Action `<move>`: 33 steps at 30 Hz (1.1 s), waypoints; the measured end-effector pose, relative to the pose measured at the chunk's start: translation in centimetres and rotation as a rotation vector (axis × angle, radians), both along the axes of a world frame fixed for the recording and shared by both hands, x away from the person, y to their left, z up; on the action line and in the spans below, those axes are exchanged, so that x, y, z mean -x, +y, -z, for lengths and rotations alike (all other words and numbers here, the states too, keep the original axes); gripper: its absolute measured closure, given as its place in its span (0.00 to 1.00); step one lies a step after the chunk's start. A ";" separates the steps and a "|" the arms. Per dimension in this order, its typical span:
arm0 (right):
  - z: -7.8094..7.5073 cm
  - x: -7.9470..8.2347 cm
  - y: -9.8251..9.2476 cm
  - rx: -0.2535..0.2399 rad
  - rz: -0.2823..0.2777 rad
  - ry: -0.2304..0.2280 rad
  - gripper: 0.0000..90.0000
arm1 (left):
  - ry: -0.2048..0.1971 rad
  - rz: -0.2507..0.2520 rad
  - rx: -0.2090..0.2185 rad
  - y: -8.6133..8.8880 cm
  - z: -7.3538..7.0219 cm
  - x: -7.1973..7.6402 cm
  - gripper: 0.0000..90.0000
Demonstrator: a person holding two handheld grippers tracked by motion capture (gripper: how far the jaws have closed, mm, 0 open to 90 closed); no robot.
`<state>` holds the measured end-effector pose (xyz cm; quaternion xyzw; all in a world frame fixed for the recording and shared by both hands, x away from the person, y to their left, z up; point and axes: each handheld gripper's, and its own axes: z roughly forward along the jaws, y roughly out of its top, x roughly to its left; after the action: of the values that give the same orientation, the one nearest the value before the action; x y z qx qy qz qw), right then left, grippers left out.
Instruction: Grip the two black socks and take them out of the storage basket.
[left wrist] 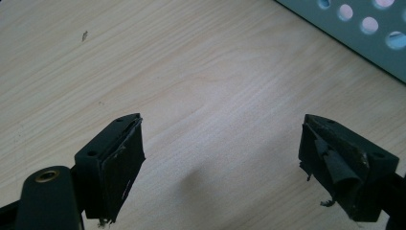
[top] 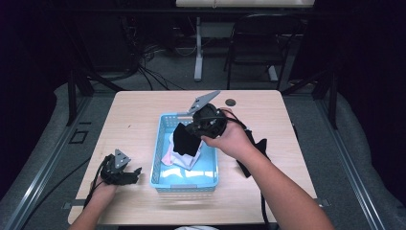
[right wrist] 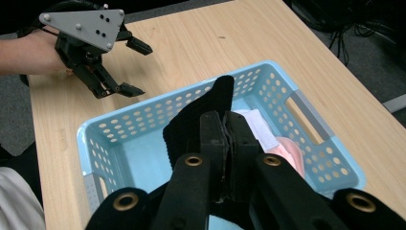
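My right gripper (top: 191, 128) hovers over a light blue perforated basket (top: 158, 153) at the table's middle, shut on a black cloth (top: 186, 140) that hangs down into it. In the right gripper view the jaws (right wrist: 227, 120) meet on the black cloth (right wrist: 201, 112) above the basket (right wrist: 124, 120). A white cloth (top: 186, 161) and a pink one (right wrist: 287, 154) lie inside. My left gripper (top: 135, 173) rests on the table left of the basket, open and holding nothing. In the left gripper view its fingertips (left wrist: 222, 148) stand wide apart over bare wood.
More black cloth (top: 256, 149) lies on the table to the right of the basket, partly under the right forearm. A round cable hole (top: 231, 102) sits near the table's far edge. A chair (top: 263, 38) and cables stand on the floor beyond.
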<state>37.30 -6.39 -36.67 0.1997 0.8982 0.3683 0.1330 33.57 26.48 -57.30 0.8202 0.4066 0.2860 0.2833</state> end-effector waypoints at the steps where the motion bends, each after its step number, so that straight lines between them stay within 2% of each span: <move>1: 0.0 0.0 0.0 0.000 0.000 0.000 0.98 | 0.000 0.000 0.000 0.0 0.0 0.0 0.17; 11: -1.2 0.7 -3.2 -0.001 0.046 -0.033 0.98 | 0.002 -0.003 -0.001 0.0 0.0 0.0 0.17; 21: -2.1 1.6 -6.9 -0.001 0.117 -0.059 0.98 | -0.002 -0.006 -0.002 0.0 0.1 0.0 0.17; 27: -2.3 2.4 -8.9 0.007 0.155 -0.076 0.98 | 0.003 -0.005 -0.004 -0.1 0.1 0.0 0.17; 30: -1.9 3.0 -10.3 -0.021 0.183 -0.079 0.98 | 0.003 -0.005 -0.005 -0.1 0.1 0.0 0.17; 33: -1.5 3.4 -11.1 -0.022 0.202 -0.079 0.98 | 0.003 -0.007 -0.005 0.0 0.1 0.1 0.17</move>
<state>33.92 -17.46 -35.15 0.2761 0.8633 0.3707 0.2026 33.51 26.44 -57.43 0.8200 0.4090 0.2867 0.2795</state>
